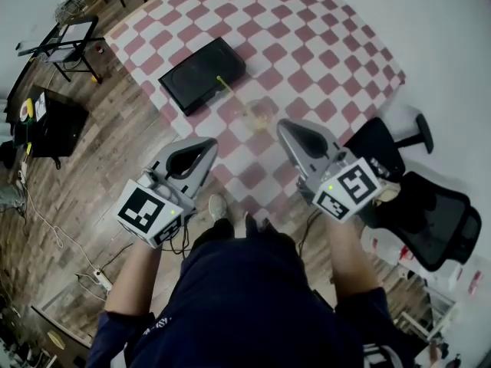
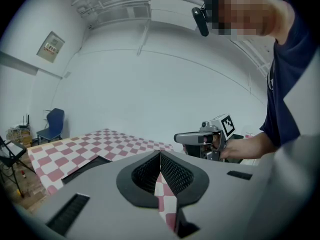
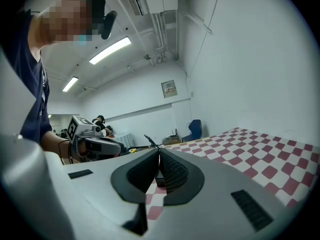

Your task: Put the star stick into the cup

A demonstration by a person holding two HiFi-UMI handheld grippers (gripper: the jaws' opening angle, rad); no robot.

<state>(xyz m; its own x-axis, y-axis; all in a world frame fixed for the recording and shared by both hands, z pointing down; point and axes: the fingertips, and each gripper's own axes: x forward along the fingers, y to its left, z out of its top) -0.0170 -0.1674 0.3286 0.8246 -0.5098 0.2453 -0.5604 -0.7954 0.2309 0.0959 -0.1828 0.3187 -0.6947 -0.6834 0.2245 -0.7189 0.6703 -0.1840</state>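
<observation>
A thin yellow-green stick (image 1: 225, 85) lies at the near right corner of a flat black tray (image 1: 201, 73) on the red-and-white checkered table (image 1: 307, 37). A clear cup (image 1: 258, 113) stands just in front of the tray. My left gripper (image 1: 207, 144) hangs at the table's near edge, left of the cup, with its jaws closed together (image 2: 160, 153) on nothing. My right gripper (image 1: 282, 126) sits close to the cup's right side, also shut and empty (image 3: 159, 150). Each gripper view shows the other gripper: the right one (image 2: 200, 138) and the left one (image 3: 95, 145).
A black office chair (image 1: 433, 209) stands to the right of the table. Over the wooden floor on the left are a low black stand (image 1: 54, 121), a folding stand (image 1: 69, 44) and cables. A blue chair (image 2: 52, 124) stands by the far wall.
</observation>
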